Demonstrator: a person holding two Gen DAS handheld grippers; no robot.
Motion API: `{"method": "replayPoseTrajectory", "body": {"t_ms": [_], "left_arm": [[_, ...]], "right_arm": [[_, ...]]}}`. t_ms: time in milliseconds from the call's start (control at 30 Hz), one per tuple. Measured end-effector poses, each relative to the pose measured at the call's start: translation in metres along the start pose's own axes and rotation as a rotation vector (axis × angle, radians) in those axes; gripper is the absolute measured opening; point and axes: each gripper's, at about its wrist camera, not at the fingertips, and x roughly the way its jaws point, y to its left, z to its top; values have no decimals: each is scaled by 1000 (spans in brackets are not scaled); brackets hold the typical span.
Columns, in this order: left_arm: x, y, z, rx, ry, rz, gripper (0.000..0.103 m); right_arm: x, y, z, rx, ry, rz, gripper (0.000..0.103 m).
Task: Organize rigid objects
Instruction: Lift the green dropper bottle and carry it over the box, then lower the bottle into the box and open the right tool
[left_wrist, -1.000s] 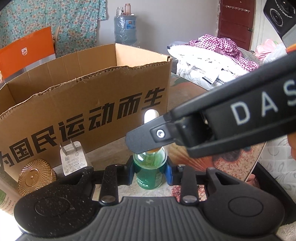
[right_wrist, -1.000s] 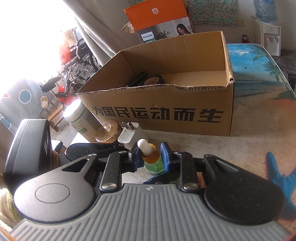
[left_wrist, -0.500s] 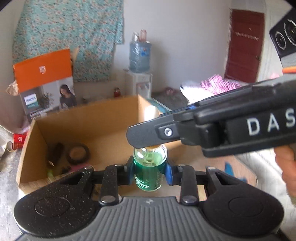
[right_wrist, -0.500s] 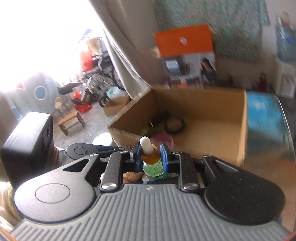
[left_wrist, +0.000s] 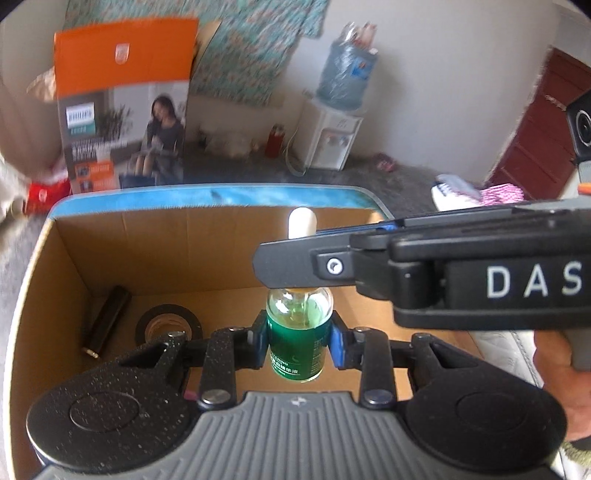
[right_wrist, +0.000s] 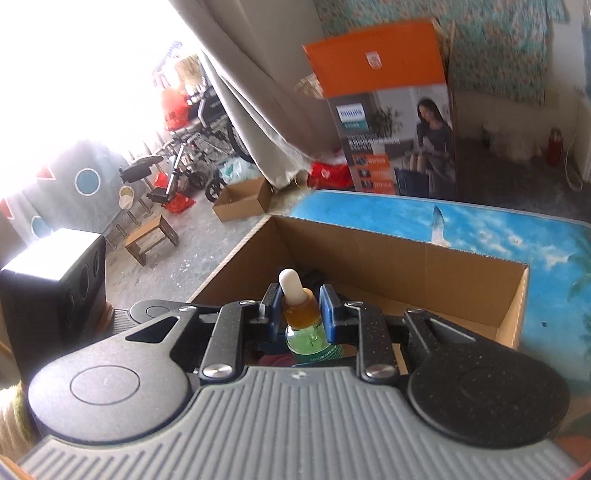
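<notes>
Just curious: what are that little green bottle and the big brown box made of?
Bottle: looks like clear glass, glossy, with green liquid showing through; its white bulb seems rubber, matte. Box: corrugated cardboard, dull brown, with creased walls.

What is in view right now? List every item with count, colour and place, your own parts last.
Green glass dropper bottle with white bulb: 1, green with amber neck, held upright over the box by both grippers.
Brown cardboard box: 1, brown, open-topped, on the table.
Black tape roll: 1, black, on the box floor.
Dark cylinder: 1, dark brown, lying left of the tape roll.
Blue beach-print table: 1, blue, beneath the box.
Orange printed carton: 1, orange and grey, behind the table.
Water dispenser: 1, white with blue jug, by the wall.
Left gripper: 1, black, blue-padded fingers on the bottle's body.
Right gripper: 1, black, on the bottle's neck.
</notes>
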Motion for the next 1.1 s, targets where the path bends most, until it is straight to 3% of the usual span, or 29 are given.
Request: {"method": "replayPoseTrajectory", "body": {"t_ms": [233,300,667,967,1100], "left_arm": [[41,21,11,-67,72,28,33],[47,28,15,-96,101,12,40],[47,28,12,-88,120,15,45],[20,9,7,-29,58,22,61],[-14,-4,-1,13,-11,41,70]], "right_arm": [[58,-36,11,28,50,-16,21],[71,-40,11,21,63,-33,21],[111,-48,-2,0,147,-90,23],[81,-41,-1,24,91,-114,35],[40,-30,-11,55,1,-122,44]]}}
